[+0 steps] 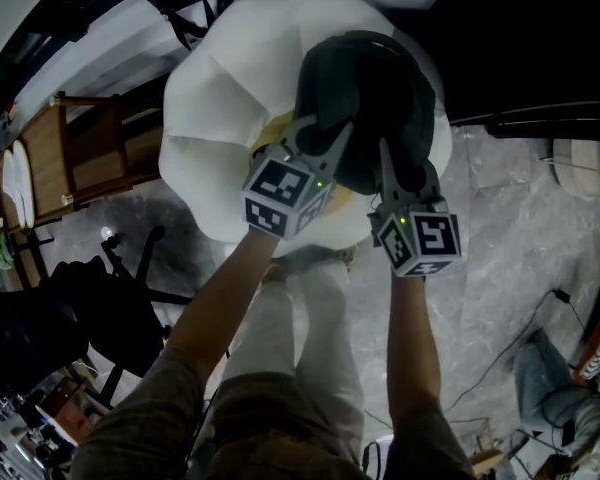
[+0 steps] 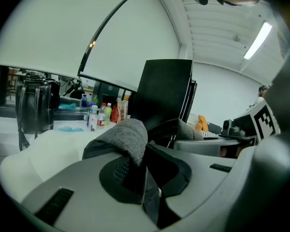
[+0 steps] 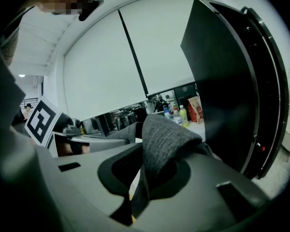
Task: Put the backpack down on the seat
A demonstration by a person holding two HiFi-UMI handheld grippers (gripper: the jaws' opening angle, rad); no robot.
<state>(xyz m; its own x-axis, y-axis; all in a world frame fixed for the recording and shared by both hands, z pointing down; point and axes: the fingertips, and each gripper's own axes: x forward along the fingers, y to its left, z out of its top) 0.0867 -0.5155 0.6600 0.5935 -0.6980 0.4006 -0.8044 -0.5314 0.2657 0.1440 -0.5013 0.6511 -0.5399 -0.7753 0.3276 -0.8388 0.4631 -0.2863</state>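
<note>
You're pinching folds of the backpack (image 1: 365, 83) in both the left gripper (image 1: 325, 128) and the right gripper (image 1: 400, 163), jaws nearly closed, and you're holding it right above the white seat (image 1: 220, 98). Those bites are looking thin, so the fabric could be slipping free and the bag tumbling off the seat.

Right gripper (image 3: 137, 180) clamped on grey backpack strap (image 3: 166, 139); bottles (image 3: 180, 114) beyond.
</note>
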